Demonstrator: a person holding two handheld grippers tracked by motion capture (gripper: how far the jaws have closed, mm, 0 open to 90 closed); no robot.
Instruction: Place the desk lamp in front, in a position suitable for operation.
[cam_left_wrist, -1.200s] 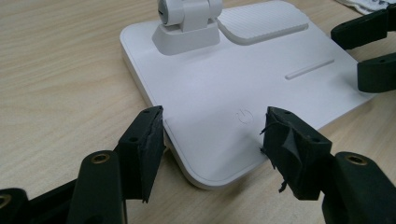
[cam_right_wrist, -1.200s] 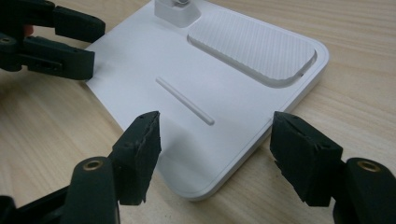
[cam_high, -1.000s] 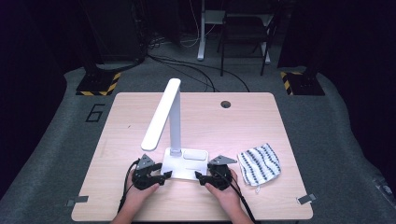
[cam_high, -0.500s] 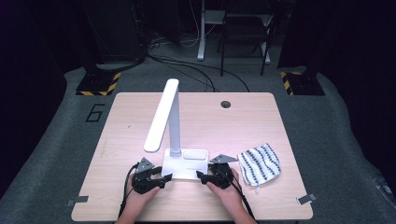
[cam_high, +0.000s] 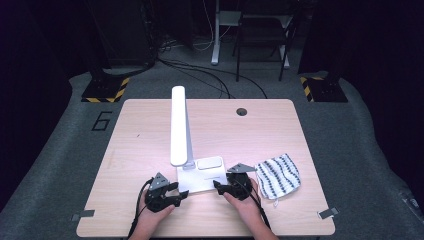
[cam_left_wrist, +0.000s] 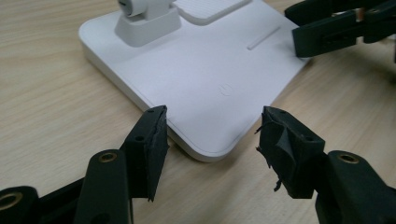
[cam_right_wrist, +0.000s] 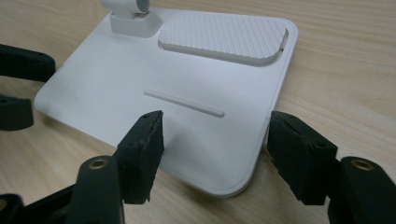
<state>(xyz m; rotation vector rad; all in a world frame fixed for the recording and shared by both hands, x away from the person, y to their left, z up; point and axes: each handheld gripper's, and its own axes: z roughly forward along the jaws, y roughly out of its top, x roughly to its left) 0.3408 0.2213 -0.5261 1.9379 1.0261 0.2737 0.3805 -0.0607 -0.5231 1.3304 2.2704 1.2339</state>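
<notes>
A white desk lamp stands on the wooden table, its flat base (cam_high: 200, 177) near the front edge and its long head (cam_high: 178, 125) reaching toward the far side. My left gripper (cam_high: 180, 192) is at the base's near left corner. The base corner (cam_left_wrist: 196, 60) lies between its jaws (cam_left_wrist: 212, 140), which have just been closing; one pad is beside the edge and the other stands apart. My right gripper (cam_high: 219, 187) straddles the near right corner of the base (cam_right_wrist: 140, 65). Its jaws (cam_right_wrist: 217, 140) have just been opening and stand wide, not pressing.
A striped black-and-white cloth (cam_high: 277, 175) lies bunched just right of my right hand. A round cable hole (cam_high: 242, 111) is near the table's far edge. Each gripper view shows the other gripper across the base, the right one (cam_left_wrist: 322, 32) and the left one (cam_right_wrist: 18, 88).
The lamp's head, which slanted down to the left in the high view, now runs straight up and down the picture. Both grippers stay at the base's near corners.
</notes>
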